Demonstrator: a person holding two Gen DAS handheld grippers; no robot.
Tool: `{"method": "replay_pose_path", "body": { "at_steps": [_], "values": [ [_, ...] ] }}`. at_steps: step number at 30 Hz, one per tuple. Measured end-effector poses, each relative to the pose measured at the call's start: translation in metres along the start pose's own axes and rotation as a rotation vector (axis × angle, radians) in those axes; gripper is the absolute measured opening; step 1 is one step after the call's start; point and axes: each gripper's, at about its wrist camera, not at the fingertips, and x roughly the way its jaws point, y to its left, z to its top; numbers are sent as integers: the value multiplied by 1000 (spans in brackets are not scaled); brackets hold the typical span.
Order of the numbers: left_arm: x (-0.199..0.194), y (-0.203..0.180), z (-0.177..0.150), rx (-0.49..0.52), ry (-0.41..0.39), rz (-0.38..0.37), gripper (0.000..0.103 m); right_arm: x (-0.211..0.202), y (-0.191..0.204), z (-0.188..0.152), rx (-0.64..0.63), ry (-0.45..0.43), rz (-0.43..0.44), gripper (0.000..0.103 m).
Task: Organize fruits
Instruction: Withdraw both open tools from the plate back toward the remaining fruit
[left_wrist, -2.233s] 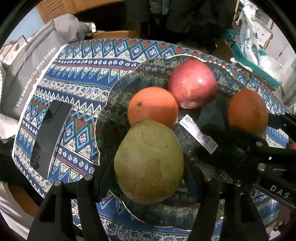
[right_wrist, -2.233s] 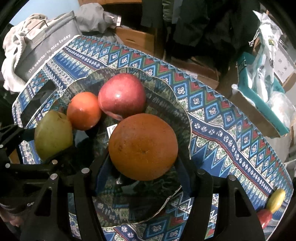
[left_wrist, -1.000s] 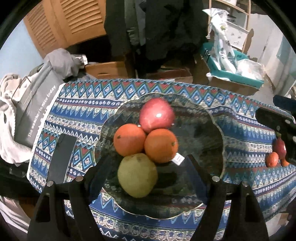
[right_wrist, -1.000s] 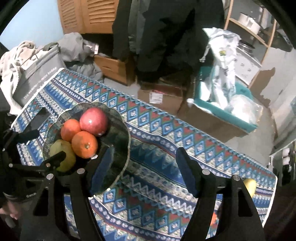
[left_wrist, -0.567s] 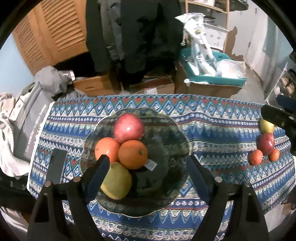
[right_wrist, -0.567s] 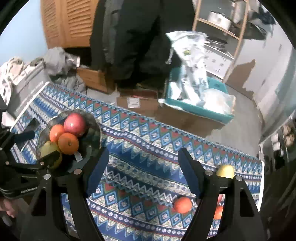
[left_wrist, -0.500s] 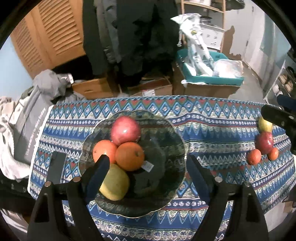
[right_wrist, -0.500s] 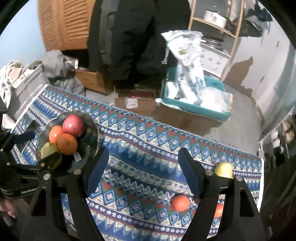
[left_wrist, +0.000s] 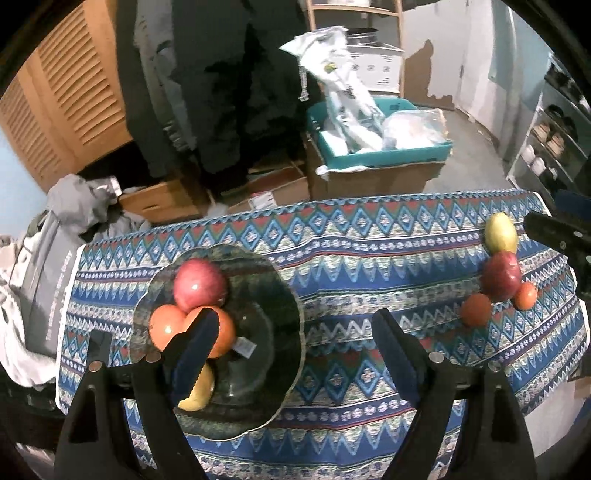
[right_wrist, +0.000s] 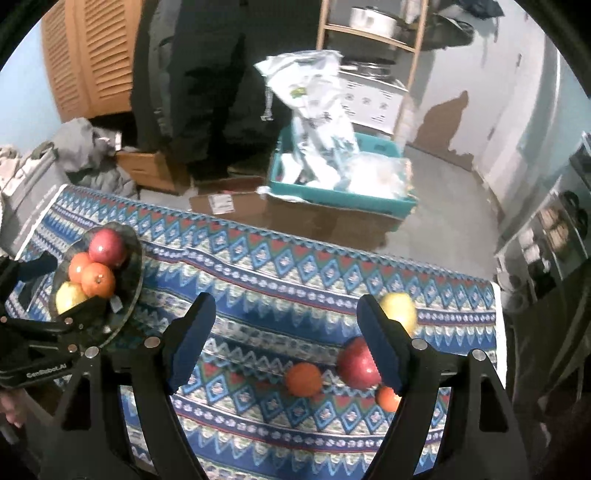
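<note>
Fruit status: four pieces sit in the glass plate (left_wrist: 288, 306); four loose on the tabletop (right_wrist: 280, 266), incl. red apple (right_wrist: 356, 363) and small orange (right_wrist: 303, 379). My left gripper (left_wrist: 291, 343) and right gripper (right_wrist: 286, 336) both gape, empty. Apple looks firm, slick, rounded; I'd pinch across its widest middle.

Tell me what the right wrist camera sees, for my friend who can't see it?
The open, empty right tongs hang over a patterned tablecloth. Loose fruit lies below them: a small orange, a red apple, a yellow fruit and another small orange. At far left, a glass plate holds four more fruits.
</note>
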Motion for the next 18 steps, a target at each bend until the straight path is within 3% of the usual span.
{"method": "replay_pose_path", "body": {
  "at_steps": [18],
  "values": [
    [6,-87,12,135,5,-58,86,-5,-89,-42,130,37,-92,79]
  ]
}}
